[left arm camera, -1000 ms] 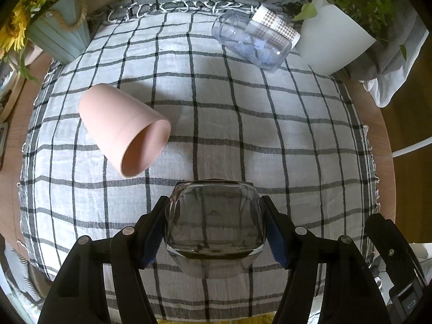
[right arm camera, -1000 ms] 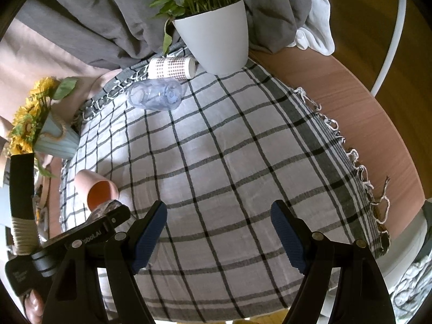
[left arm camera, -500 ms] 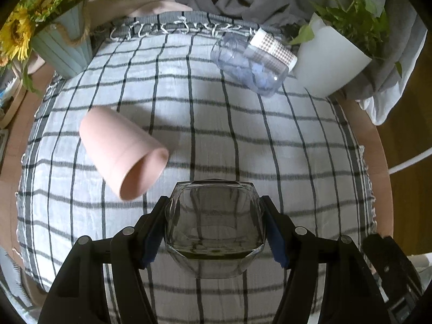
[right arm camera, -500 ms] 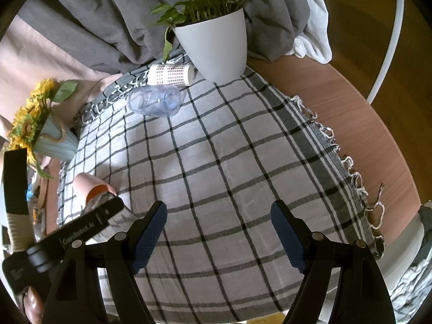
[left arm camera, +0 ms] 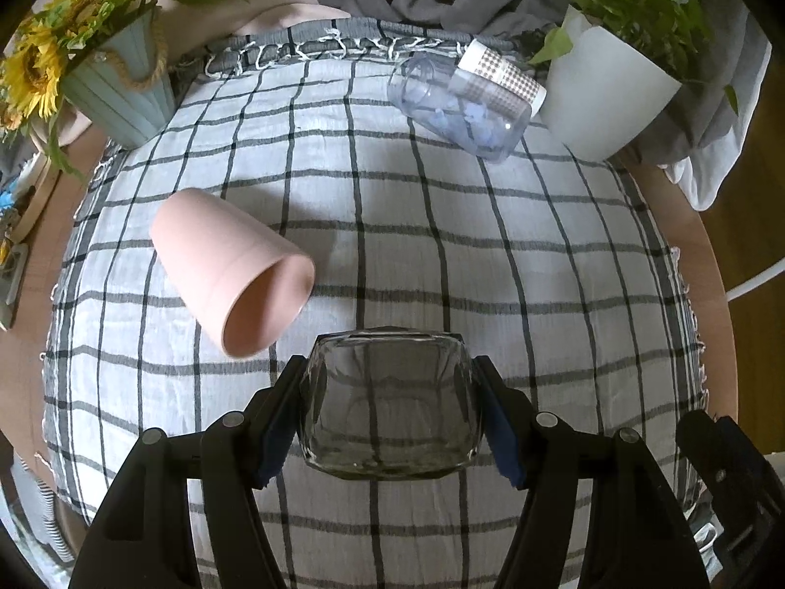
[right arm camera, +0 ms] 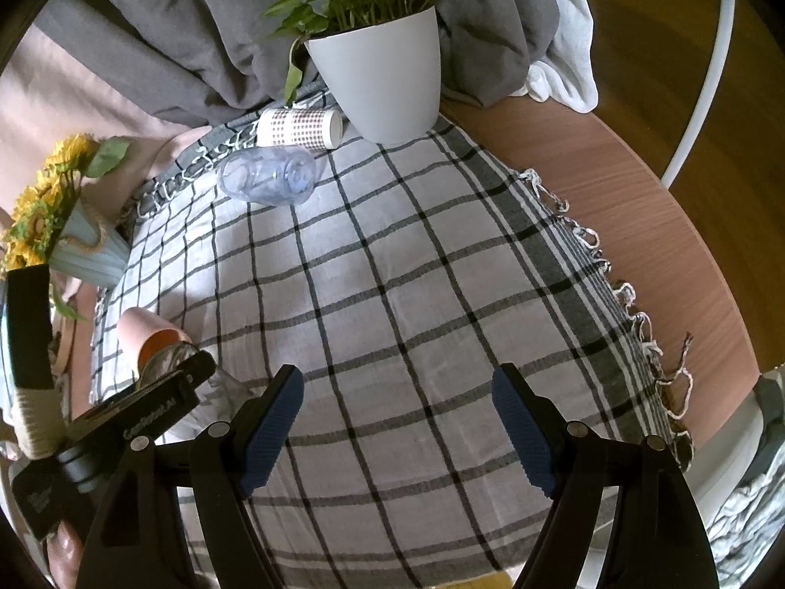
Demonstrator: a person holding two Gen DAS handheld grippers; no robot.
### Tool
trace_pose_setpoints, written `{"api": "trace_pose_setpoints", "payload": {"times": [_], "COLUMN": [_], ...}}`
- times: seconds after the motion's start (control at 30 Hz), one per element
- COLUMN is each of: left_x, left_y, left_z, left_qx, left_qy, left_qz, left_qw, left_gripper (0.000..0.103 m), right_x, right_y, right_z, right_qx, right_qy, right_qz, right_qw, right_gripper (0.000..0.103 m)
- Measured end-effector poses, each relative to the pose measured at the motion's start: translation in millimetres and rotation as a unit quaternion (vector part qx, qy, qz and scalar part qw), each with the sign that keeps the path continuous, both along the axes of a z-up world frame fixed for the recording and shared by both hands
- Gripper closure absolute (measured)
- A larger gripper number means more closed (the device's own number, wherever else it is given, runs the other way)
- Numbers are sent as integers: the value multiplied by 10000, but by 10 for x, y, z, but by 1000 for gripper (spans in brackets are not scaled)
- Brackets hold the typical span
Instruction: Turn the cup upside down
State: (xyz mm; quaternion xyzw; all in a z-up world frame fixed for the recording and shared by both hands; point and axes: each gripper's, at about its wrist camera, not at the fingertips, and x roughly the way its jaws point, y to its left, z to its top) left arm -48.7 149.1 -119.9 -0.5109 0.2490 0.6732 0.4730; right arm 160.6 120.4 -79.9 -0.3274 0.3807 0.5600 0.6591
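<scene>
Glass cup [left arm camera: 390, 405] clamped between both pads of left gripper [left arm camera: 392, 412], held over near part of checked cloth [left arm camera: 417, 226] on table [right arm camera: 638, 186]. Right gripper [right arm camera: 397, 434] spread wide, holding nothing, above same cloth. Pink cup [left arm camera: 228, 265] on its side just left of glass cup. Clear plastic cup [left arm camera: 456, 108] and dotted paper cup [left arm camera: 500, 76] lying beside white plant pot [left arm camera: 603, 103].
</scene>
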Motion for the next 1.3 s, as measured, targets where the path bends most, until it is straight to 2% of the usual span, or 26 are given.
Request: {"api": "trace_pose_setpoints", "payload": {"times": [0.4,0.47,0.5,0.53,0.8,1.03,1.17,1.3], "left_x": [100,100,91,78,36,-83,-152,-221], "left_y": [-205,-205,-205,-217,-352,-766,-1004,-1228], "left_z": [-12,-17,-21,-12,208,633,855,1018], "left_qx": [52,37,42,99,442,977,1226,1428], "left_qy": [-70,-69,-100,-138,-57,447,848,1034], "left_qz": [-102,-122,-107,-79,32,466,689,871], "left_qw": [9999,9999,9999,9998,9990,9931,9864,9805], "left_gripper": [38,32,22,17,11,1,1,1], "right_x": [-13,-26,-33,-39,-69,-300,-489,-669], "right_y": [-70,-73,-77,-77,-165,-411,-552,-685], "right_z": [-92,-105,-106,-104,50,413,563,677], "right_qx": [-173,-197,-198,-202,65,716,980,1236], "right_qy": [-40,-50,-60,-65,-95,-275,-341,-413], "right_qz": [164,186,202,212,262,710,1049,1379], "right_qw": [9997,9996,9996,9995,9996,9945,9890,9818], "right_gripper": [24,24,24,24,24,18,18,17]}}
